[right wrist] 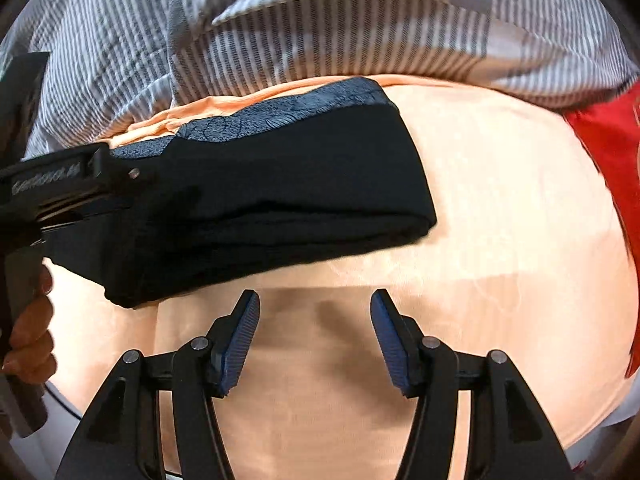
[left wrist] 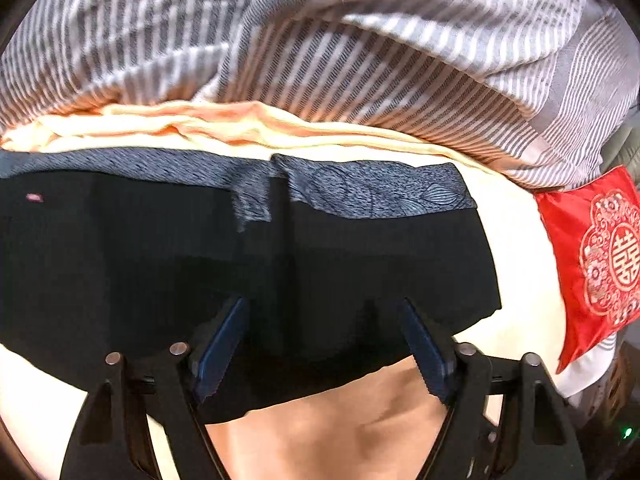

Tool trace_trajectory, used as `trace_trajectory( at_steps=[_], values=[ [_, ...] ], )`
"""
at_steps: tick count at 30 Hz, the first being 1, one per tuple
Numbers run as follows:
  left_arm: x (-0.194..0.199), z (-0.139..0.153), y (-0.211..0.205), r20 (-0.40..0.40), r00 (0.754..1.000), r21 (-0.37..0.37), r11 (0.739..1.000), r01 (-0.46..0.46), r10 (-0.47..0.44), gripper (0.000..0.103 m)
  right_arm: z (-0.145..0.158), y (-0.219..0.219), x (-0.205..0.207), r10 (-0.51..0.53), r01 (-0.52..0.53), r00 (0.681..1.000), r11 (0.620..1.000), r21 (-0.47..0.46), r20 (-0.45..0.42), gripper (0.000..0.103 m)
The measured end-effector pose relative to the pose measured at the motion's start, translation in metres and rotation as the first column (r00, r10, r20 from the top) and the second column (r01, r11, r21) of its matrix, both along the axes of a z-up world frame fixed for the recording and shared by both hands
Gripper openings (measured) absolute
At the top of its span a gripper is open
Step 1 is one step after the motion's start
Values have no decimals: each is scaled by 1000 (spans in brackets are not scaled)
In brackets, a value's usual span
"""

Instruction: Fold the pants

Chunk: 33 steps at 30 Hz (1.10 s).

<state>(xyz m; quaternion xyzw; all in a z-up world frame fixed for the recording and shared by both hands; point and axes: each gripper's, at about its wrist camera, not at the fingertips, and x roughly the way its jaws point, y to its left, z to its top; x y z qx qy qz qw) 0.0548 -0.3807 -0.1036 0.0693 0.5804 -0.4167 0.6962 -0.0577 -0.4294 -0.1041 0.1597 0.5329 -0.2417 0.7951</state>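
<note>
Black pants with a grey-blue patterned waistband lie folded in layers on the peach sheet. My left gripper is open, its blue-padded fingers spread over the near edge of the pants. In the right wrist view the folded pants form a thick stack with the waistband at the far side. My right gripper is open and empty over the bare sheet, just in front of the pants. The left gripper's body shows at the left, over the pants' left end.
A grey-and-white striped duvet is bunched along the far side, also in the right wrist view. A red embroidered cushion lies at the right, also in the right wrist view. A hand holds the left gripper's handle.
</note>
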Motion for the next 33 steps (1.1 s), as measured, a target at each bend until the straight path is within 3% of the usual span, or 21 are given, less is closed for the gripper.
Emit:
trace_trajectory(
  at_steps=[1, 2, 5, 10, 13, 17, 21, 24, 30, 32, 33],
  values=[
    [-3, -4, -4, -24, 1000, 23, 1000, 8, -7, 33, -1, -1, -2, -3, 3, 1000, 1000, 7, 1, 62],
    [-3, -9, -6, -31, 999, 51, 999, 9, -7, 26, -1, -2, -6, -8, 8, 1000, 1000, 22, 0, 62],
    [-6, -10, 2, -28, 1000, 48, 999, -4, 5, 18, -6, -10, -9, -32, 32, 999, 997, 65, -3, 60],
    [-19, -31, 17, 21, 1000, 132, 991, 10, -13, 18, -5, -15, -21, -44, 44, 999, 996, 73, -6, 59],
    [-21, -35, 24, 34, 999, 143, 989, -25, 20, 18, -8, -20, -26, -60, 61, 998, 994, 90, -16, 59],
    [-21, -15, 34, 86, 994, 171, 982, -84, 70, 18, -1, -30, -30, -81, 80, 997, 993, 89, 2, 59],
    [-18, 24, 26, 152, 986, 108, 990, -87, 70, 18, 16, -54, -25, -117, 113, 992, 991, 75, 50, 59],
    [-15, 32, 1, 154, 987, 86, 994, -60, 47, 19, 26, -75, -10, -131, 126, 988, 990, 64, 84, 58],
    [-16, -10, -44, 163, 986, 198, 978, -71, 39, 19, 25, -103, 26, -168, 152, 978, 980, 126, 127, 54],
    [-15, -32, -43, 140, 988, 225, 970, -92, 62, 22, 12, -104, 35, -154, 138, 983, 979, 153, 98, 54],
    [-15, -34, -39, 148, 986, 205, 973, -106, 76, 25, 2, -102, 39, -151, 139, 986, 978, 154, 66, 54]
  ],
)
